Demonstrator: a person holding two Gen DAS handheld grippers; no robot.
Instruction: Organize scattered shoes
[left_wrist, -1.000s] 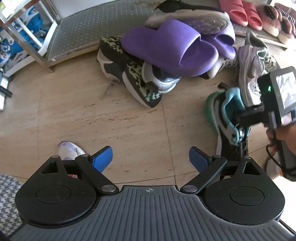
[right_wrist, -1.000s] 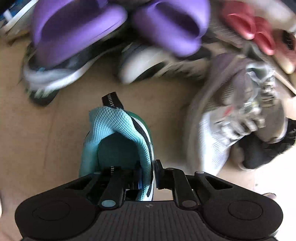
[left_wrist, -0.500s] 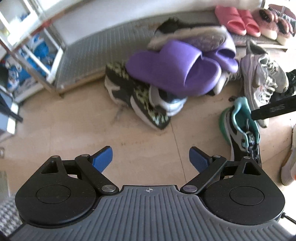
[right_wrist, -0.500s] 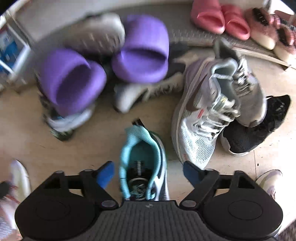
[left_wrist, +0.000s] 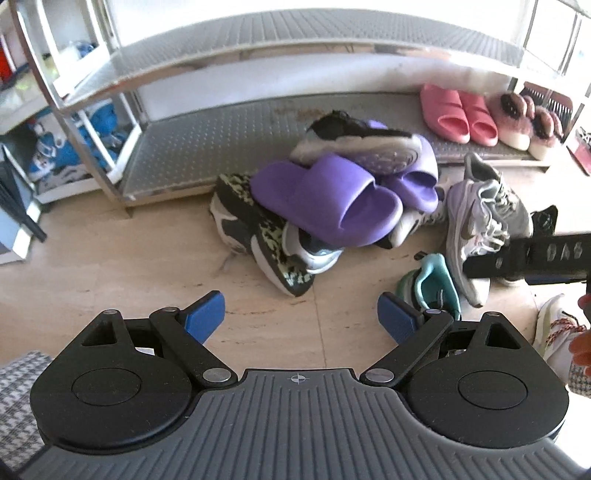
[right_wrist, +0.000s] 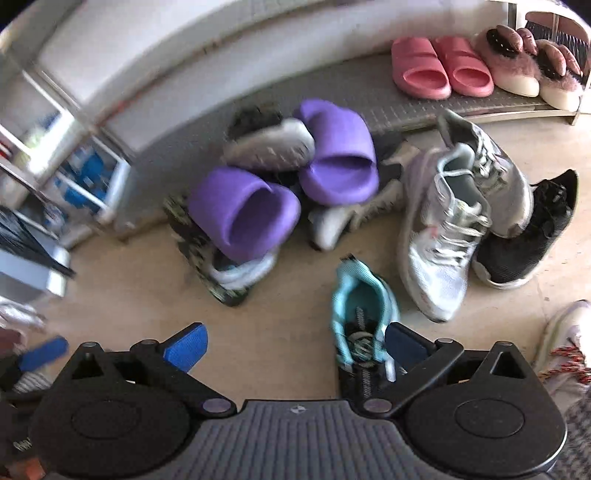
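Teal mesh sneaker (right_wrist: 360, 306) lies released on the beige tile floor (left_wrist: 122, 266).

Right gripper (right_wrist: 295, 349) has just been opening: jaws wide, nothing between them. Left gripper (left_wrist: 301, 317) gapes empty. Beside the sneaker: grey-white laced trainers (right_wrist: 439, 236); beyond, stacked purple foam slides (left_wrist: 332, 199) and a metal rack shelf (left_wrist: 221, 144) carrying pink slides (left_wrist: 458, 114).

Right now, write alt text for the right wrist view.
The open right gripper hangs above a teal sneaker lying free on the floor. Behind it, purple slides top a shoe pile, and pink slides sit on the rack.
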